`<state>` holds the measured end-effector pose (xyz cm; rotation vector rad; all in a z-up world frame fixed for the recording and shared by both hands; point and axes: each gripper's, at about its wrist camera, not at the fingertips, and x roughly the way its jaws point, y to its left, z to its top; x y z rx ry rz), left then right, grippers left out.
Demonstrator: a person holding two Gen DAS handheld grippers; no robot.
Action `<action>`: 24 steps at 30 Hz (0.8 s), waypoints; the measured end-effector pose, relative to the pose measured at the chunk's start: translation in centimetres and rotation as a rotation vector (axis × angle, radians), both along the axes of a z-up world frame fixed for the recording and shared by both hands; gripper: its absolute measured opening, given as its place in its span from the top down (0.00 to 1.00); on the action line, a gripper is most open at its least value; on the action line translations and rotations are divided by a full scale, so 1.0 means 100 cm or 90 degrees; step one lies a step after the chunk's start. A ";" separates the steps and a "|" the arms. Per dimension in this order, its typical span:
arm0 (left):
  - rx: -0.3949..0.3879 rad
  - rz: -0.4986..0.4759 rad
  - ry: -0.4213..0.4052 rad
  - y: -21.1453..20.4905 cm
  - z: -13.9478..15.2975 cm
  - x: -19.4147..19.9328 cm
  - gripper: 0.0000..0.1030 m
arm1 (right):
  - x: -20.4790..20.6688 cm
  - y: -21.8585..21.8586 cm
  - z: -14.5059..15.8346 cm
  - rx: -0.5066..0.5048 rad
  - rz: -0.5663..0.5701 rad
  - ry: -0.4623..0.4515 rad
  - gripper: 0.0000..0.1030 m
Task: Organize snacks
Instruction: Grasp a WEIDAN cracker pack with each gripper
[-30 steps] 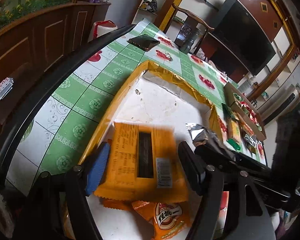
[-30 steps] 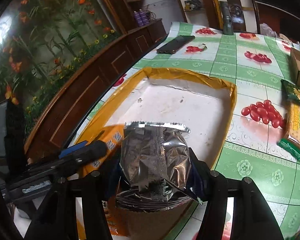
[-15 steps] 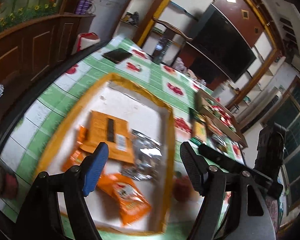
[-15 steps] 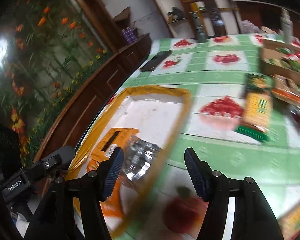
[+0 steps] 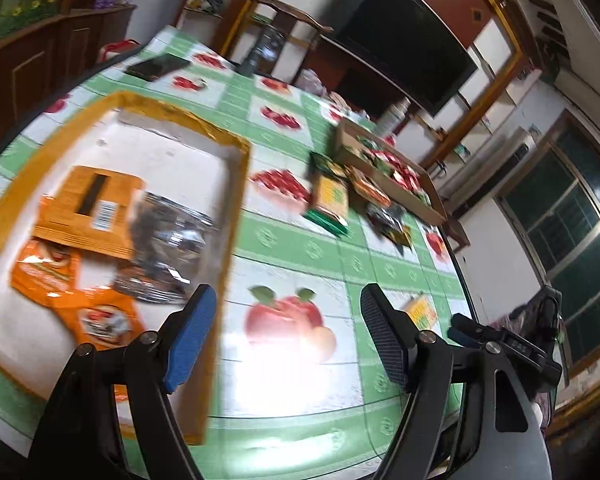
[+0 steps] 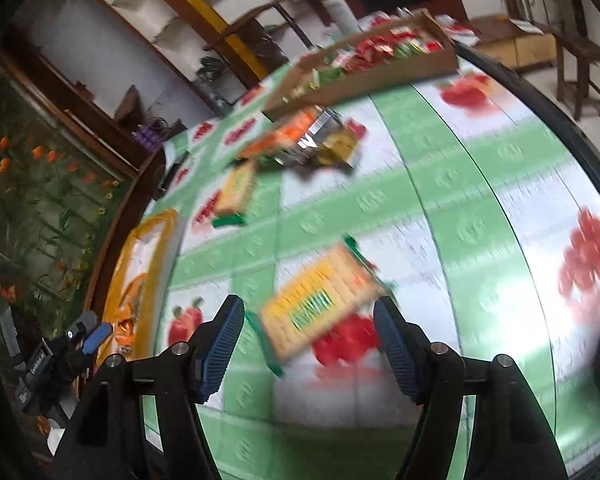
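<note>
A yellow-rimmed tray [image 5: 236,184] holds an orange packet [image 5: 92,208], a silver foil packet [image 5: 168,248] and orange snack bags [image 5: 96,316]. My left gripper [image 5: 284,332] is open and empty, above the table just right of the tray. My right gripper [image 6: 308,352] is open and empty, hovering over a yellow and green cracker packet [image 6: 320,304] lying on the table. That packet also shows in the left wrist view [image 5: 420,312]. Another yellow and green packet [image 5: 332,200] lies in mid table beside loose snacks [image 5: 388,220].
A cardboard box [image 5: 432,204] full of snacks stands at the far side of the green fruit-print tablecloth [image 5: 300,248]. A dark phone [image 5: 156,66] lies at the far left corner. A wooden chair [image 6: 580,68] and a cabinet surround the table.
Both grippers let go of their packets, which now lie in the tray. Both have pulled back and swung right; the right one now hangs over the cracker packet.
</note>
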<state>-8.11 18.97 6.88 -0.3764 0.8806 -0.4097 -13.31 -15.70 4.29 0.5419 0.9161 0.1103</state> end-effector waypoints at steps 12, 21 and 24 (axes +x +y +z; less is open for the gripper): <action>0.051 -0.030 -0.001 -0.027 0.003 0.000 0.28 | 0.057 0.043 -0.026 -0.074 -0.026 0.032 0.28; 0.091 -0.062 0.007 -0.060 0.006 0.046 0.28 | 0.074 0.067 -0.029 -0.212 0.047 0.016 0.53; 0.111 -0.089 0.026 -0.084 -0.002 0.071 0.28 | 0.077 0.045 -0.028 -0.186 0.021 -0.007 0.53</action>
